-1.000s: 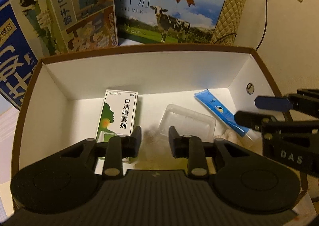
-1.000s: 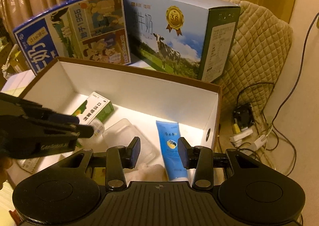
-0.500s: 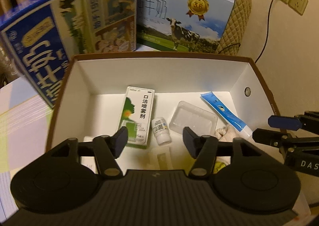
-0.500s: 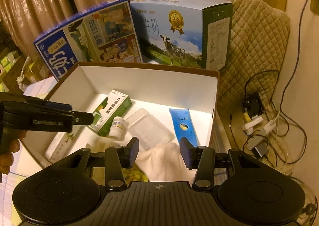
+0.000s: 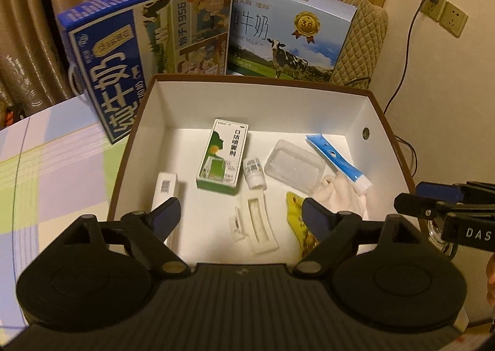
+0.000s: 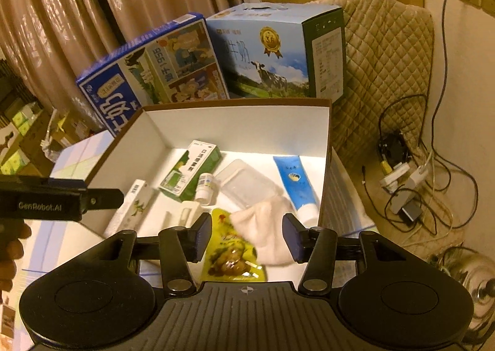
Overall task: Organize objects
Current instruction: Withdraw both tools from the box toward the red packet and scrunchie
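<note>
A brown box with white walls [image 5: 346,109] [image 6: 235,125] holds the sorted items. Inside lie a green and white carton [image 5: 223,157] [image 6: 191,170], a small white bottle [image 5: 254,172] [image 6: 205,186], a clear plastic tray [image 5: 294,165] [image 6: 247,184], a blue tube [image 5: 337,160] [image 6: 295,184], a white cloth [image 5: 340,193] [image 6: 266,227], a yellow snack packet [image 5: 298,222] [image 6: 232,255] and a long white box [image 5: 165,191] [image 6: 131,211]. My left gripper [image 5: 241,216] hangs open above the box's near side, holding nothing. My right gripper [image 6: 247,238] is open over the packet and cloth, also empty.
Two milk cartons [image 5: 148,50] [image 5: 290,38] stand behind the box. A quilted cushion [image 6: 383,72] leans at the right. Cables and a power strip [image 6: 402,177] litter the floor. A checked cloth [image 5: 49,165] covers the table to the left. A wall socket [image 5: 445,13] sits at the right.
Both grippers have pulled back and up from the box, and both have opened wider. The small white bottle, hidden a second ago, lies free beside the green carton.
</note>
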`<state>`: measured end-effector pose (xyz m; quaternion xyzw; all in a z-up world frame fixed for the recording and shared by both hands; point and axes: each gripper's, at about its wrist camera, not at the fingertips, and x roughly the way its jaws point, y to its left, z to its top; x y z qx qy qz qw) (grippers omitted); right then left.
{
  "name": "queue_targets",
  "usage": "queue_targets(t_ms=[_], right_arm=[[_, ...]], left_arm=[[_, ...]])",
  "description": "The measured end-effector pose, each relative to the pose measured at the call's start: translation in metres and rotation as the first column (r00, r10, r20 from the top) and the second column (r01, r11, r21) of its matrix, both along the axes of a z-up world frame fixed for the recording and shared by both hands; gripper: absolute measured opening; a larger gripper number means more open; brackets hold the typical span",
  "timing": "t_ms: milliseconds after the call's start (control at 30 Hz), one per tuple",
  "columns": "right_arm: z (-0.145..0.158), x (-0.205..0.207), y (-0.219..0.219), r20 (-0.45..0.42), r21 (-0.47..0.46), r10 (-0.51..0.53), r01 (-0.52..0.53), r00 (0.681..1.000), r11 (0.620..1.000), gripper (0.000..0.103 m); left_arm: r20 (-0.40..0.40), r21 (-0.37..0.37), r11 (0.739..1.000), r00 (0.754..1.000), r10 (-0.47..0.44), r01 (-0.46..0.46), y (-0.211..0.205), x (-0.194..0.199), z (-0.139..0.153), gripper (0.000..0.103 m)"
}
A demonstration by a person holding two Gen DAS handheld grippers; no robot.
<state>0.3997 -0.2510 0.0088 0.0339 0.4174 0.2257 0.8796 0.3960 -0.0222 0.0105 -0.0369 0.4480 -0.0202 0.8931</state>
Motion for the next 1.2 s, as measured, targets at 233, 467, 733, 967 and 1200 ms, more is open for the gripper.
queue_targets(t_ms=[233, 467, 733, 967, 1200], right_arm=[[0.011, -0.031, -0.002, 0.001, 0.026, 0.002, -0.002, 1.0, 1.0, 0.057], [0.014, -0.057, -0.01, -0.03, 0.099, -0.02, 0.023, 0.999, 0.995, 0.07], [0.013, -0.082, -0.019, -0.044, 0.151, -0.061, 0.067, 0.997, 0.986, 0.086], [0.007, -0.105, -0.013, -0.028, 0.143, -0.044, 0.048, 0.999, 0.989, 0.088], [0.001, -0.123, 0.002, -0.03, 0.093, -0.007, 0.009, 1.0, 0.996, 0.088]], left_arm=[[0.013, -0.005, 1.0, 1.0, 0.01, -0.01, -0.003, -0.034, 0.009, 0.089], [0.009, -0.016, 1.0, 1.0, 0.013, -0.013, -0.005, -0.068, 0.011, 0.092], [-0.001, -0.019, 1.0, 1.0, 0.017, -0.017, -0.004, -0.1, 0.007, 0.096], [-0.019, -0.023, 0.999, 0.999, 0.027, -0.028, 0.003, -0.124, 0.0, 0.098], [-0.031, -0.028, 0.999, 0.999, 0.029, -0.03, 0.01, -0.148, -0.008, 0.098]])
